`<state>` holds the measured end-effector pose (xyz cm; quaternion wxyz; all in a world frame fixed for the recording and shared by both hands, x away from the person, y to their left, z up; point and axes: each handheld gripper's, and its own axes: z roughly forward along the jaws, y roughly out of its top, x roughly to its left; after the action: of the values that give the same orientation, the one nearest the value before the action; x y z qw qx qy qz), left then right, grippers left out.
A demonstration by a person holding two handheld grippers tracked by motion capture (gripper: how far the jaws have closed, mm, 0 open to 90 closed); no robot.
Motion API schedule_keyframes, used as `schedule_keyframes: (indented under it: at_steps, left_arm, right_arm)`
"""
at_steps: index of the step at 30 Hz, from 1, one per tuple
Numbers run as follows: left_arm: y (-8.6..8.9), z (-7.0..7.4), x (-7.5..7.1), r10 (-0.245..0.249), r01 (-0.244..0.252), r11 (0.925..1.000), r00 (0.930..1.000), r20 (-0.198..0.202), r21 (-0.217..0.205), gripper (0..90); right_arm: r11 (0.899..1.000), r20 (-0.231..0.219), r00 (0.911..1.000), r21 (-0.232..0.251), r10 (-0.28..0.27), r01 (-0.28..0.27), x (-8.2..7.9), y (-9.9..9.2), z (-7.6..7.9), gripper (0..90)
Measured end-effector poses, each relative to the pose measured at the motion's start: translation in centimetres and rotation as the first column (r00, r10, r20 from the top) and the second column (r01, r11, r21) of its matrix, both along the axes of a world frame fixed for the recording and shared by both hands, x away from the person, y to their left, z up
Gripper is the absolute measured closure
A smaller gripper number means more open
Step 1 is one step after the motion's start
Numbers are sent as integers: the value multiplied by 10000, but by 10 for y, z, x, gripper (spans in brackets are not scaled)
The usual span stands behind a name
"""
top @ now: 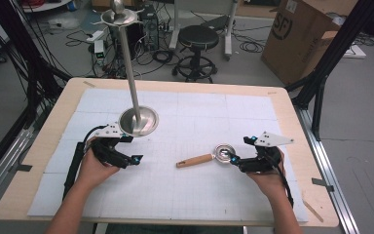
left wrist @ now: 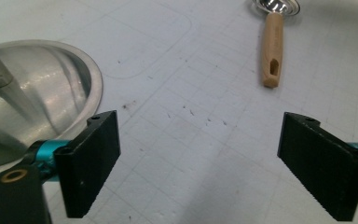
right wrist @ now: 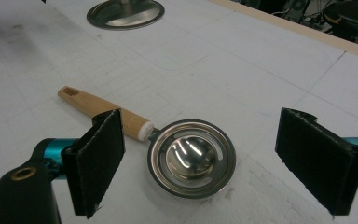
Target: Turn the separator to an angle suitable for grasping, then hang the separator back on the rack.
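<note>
A small metal strainer (top: pixel 222 152) with a light wooden handle (top: pixel 195 160) lies flat on the white gridded mat, right of centre. My right gripper (top: pixel 242 149) is at the bowl's right rim. In the right gripper view the bowl (right wrist: pixel 191 158) lies between the jaws of that gripper (right wrist: pixel 201 119); it is open and the pads are clear of the bowl. A metal stand with a round base (top: pixel 139 122) and a tall pole (top: pixel 131 73) rises at centre left. My left gripper (top: pixel 131 149) stands open just in front of that base (left wrist: pixel 51 93), nothing between its jaws (left wrist: pixel 201 120).
The mat (top: pixel 199 195) covers most of the wooden table (top: pixel 292 126). Beyond the far edge are a black stool (top: pixel 198 36), a cardboard box (top: pixel 302 34) and cables on the floor. Black frame posts (top: pixel 321 73) flank the table on both sides.
</note>
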<state>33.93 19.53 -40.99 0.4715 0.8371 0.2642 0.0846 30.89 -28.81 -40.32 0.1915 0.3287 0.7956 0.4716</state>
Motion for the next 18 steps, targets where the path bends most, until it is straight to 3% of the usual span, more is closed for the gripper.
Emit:
schedule_keyframes:
  at_steps: [4, 7, 18]
  left_arm:
    - [3, 1, -1, 14, -4, 9993, 9997, 263, -381, 63]
    - [2, 2, -2, 70, -52, 9990, 9991, 411, -437, 16]
    - [-1, 0, -1, -70, 85, 9992, 9992, 389, -383, 17]
  right_arm:
    - [10000, -54, 10000, -28, -51, 51, 0, 0, 0, 141]
    - [10000, -35, 10000, -9, -10, 10, -1, 0, 0, 142]
    - [10000, -20, 10000, 6, -22, 22, -2, -2, 1, 141]
